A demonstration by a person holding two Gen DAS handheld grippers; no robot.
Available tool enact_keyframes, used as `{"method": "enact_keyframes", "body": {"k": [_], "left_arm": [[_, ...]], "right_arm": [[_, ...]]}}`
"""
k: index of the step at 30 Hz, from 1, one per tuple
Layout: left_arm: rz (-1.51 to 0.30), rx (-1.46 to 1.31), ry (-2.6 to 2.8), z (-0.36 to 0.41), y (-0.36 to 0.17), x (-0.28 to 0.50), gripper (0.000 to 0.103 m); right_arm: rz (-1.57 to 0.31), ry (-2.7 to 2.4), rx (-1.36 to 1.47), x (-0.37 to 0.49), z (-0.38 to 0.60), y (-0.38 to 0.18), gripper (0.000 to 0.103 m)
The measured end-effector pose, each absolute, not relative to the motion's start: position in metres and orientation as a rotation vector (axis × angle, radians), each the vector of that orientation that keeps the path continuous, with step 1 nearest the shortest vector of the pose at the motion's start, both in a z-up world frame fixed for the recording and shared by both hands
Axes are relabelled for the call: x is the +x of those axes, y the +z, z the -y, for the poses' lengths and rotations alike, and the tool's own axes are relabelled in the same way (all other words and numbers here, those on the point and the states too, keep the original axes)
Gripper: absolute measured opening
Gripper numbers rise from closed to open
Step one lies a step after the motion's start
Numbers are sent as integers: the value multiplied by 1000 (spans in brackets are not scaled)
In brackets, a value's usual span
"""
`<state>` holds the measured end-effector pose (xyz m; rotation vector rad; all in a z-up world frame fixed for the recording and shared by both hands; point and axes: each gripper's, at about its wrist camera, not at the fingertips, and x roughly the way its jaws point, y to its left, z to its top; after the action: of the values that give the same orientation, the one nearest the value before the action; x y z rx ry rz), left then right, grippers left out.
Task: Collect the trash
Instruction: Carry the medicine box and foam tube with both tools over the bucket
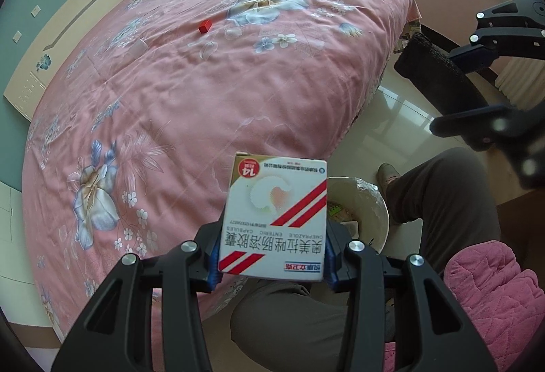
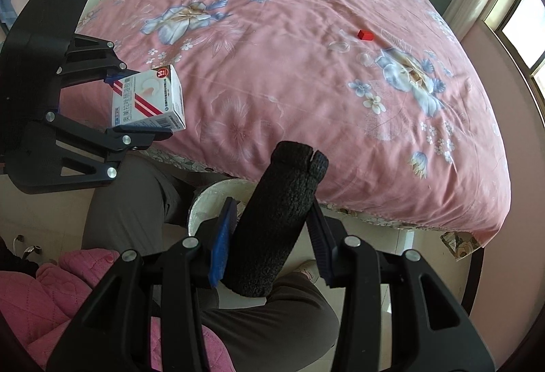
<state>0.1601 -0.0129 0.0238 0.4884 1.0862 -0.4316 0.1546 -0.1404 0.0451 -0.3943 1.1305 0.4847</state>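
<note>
Two hand-held grippers show. The left hand-held gripper [image 1: 272, 256] squeezes one white medicine box [image 1: 276, 219] over the edge of the pink bed [image 1: 190, 82]. The right hand-held gripper [image 2: 272, 236] squeezes one black foam tube [image 2: 276, 222]. One white bin [image 1: 369, 208] sits below, beside the bed. One small red block [image 2: 365, 35] lies on the bed.

Pink floral bedspread [image 1: 190, 93], red-striped white box [image 1: 276, 219]

Left claw [image 1: 272, 256] grips a medicine box [image 1: 276, 219] above a white bin [image 1: 378, 212].
</note>
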Motion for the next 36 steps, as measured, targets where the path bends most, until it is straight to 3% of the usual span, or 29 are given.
{"method": "enact_keyframes", "body": {"k": [36], "left_arm": [[-1337,425,-431,27,-163,161,47]], "right_arm": [[-1417,518,-252,157,135,-167,43]]}}
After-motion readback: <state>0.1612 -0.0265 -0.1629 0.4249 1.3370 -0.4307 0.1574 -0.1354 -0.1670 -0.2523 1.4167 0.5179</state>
